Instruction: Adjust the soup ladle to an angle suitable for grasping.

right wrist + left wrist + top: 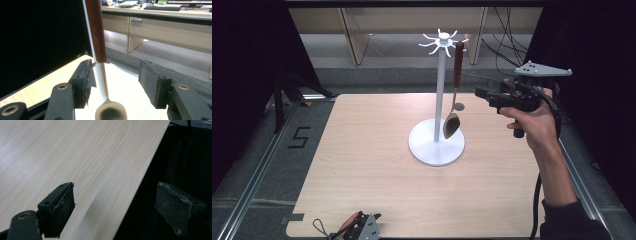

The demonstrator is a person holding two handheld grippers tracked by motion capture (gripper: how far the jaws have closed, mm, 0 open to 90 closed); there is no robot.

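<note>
i see the right gripper (484,93) held in the person's right hand (534,122) above the right side of the table (362,165), its jaws spread apart with nothing between the pads and pointing at the spoon (454,95). the spoon hangs by its dark wooden handle from a hook of the white stand (438,107), bowl down just above the round base. the left gripper (362,229) lies at the table's near edge, jaws likewise apart and empty.

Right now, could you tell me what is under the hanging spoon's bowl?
The rack's round white base lies below the spoon; the bowl hides part of it.
</note>
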